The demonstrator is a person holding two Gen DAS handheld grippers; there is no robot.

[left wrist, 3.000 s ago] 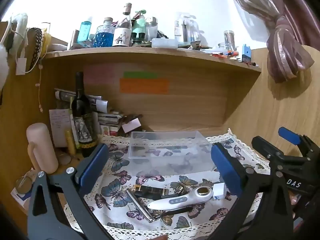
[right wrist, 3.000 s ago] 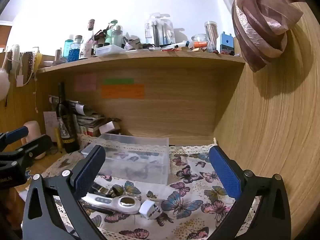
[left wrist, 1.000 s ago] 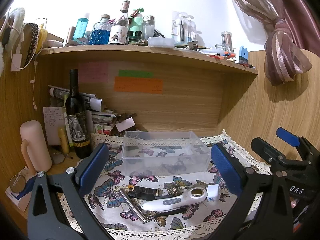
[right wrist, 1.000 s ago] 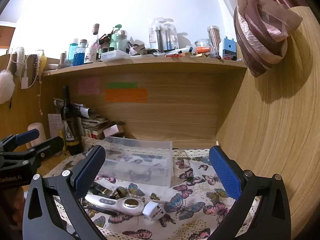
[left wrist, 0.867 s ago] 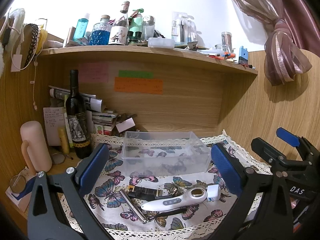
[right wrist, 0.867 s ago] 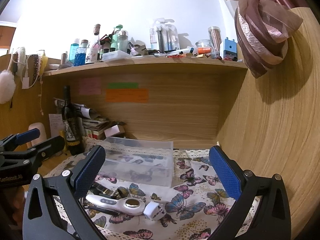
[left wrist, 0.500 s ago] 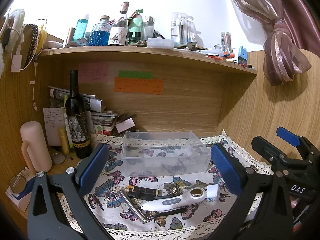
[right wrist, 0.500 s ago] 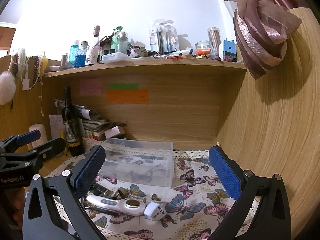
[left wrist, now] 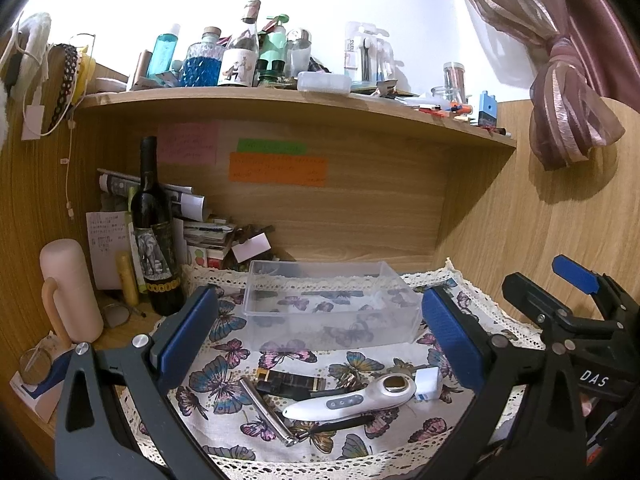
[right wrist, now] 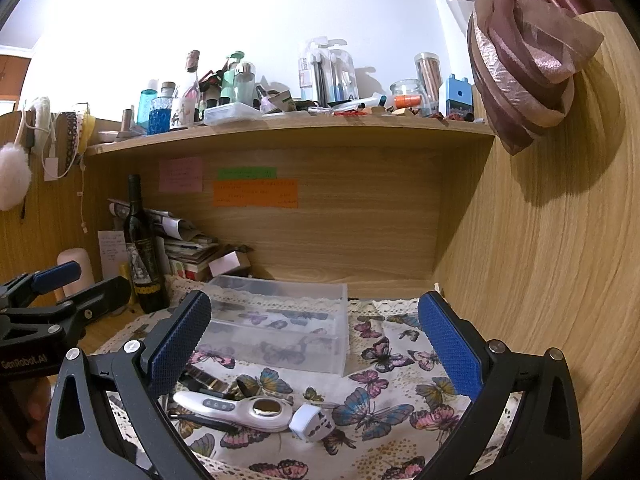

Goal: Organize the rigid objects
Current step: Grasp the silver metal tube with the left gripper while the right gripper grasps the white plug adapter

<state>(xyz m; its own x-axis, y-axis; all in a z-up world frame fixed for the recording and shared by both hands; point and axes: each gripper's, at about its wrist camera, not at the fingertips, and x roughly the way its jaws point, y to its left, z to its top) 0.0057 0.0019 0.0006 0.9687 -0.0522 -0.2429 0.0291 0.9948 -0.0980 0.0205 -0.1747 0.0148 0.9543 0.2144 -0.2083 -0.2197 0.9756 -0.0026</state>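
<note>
Jaws, left: we see the left gripper (left wrist: 316, 332) spread wide with nothing between its blue pads, hanging above the near edge of the cloth.
Jaws, right: the right gripper (right wrist: 314, 344) is likewise spread wide and holds nothing; it sits to the right of the left one, near the wooden side wall (right wrist: 560, 260).
Table: we find a wooden table (left wrist: 120, 330) in an alcove, covered in front by a butterfly cloth (left wrist: 224, 380) with a lace border.
Clear bin: a transparent plastic bin (left wrist: 328, 304) stands on the cloth towards the back, its long axis running left to right, open side up.
Wine bottle: a dark wine bottle (left wrist: 154, 236) stands upright left of the bin, off the cloth, with a pink tumbler (left wrist: 70, 292) nearer us.
White wand: a white handheld device (left wrist: 352, 396) lies in front of the bin, long axis left to right, round head to the right and slightly farther back.
Black strap: a dark watch band (left wrist: 290, 382) lies just behind the wand's handle, also left to right.
Metal tube: a silver tube (left wrist: 266, 412) lies diagonally, its near end pointing towards us and right.
White plug: a small white adapter (left wrist: 428, 384) sits just beside the wand's head, on its right.
Open room: we see bare cloth (right wrist: 400, 368) to the right of the bin and the plug, up to the side wall.
</note>
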